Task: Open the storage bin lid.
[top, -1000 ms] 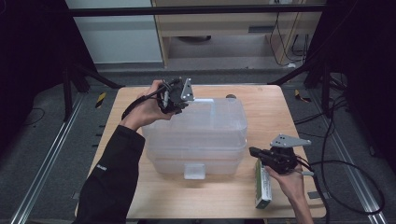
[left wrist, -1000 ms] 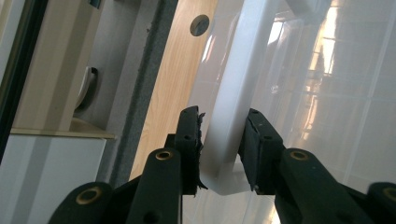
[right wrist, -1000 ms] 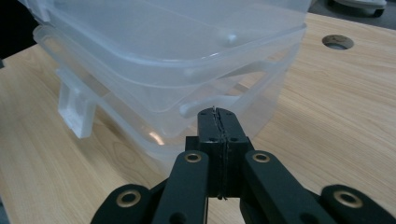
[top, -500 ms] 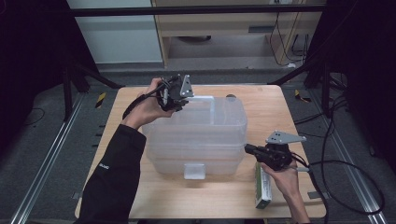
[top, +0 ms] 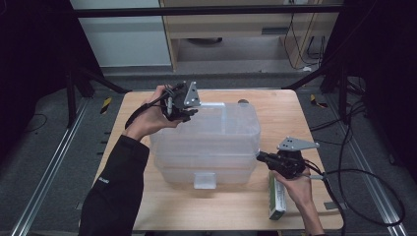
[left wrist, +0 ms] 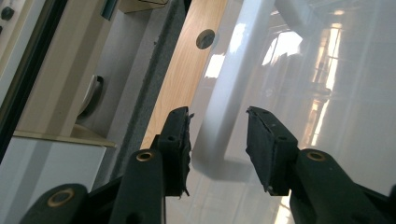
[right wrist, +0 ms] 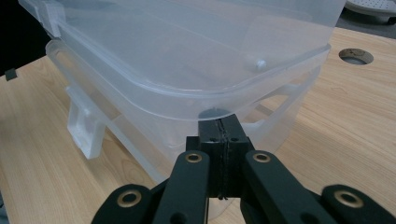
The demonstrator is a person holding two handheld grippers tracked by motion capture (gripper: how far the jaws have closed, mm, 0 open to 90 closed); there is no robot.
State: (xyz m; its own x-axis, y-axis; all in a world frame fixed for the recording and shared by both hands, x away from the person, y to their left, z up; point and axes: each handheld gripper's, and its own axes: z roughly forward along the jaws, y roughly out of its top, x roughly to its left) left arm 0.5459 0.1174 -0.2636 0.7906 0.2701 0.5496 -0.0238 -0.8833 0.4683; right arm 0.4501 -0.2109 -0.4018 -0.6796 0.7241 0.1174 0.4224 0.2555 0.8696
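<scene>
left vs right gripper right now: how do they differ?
Jaws: the left gripper has just been opening and stands parted with nothing pinched; the right gripper has its pads pressed together.
Place: the left gripper hangs over the far left corner of the clear plastic bin; the right gripper's tips sit at the rim of its near right corner.
Shared: both are hand-held, with black jaws.

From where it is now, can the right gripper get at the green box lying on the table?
Probably yes. The green box lies just below the right gripper with bare table around it; only the holding hand overlaps it. The shut jaws, against the clear storage bin, must back off and open.
</scene>
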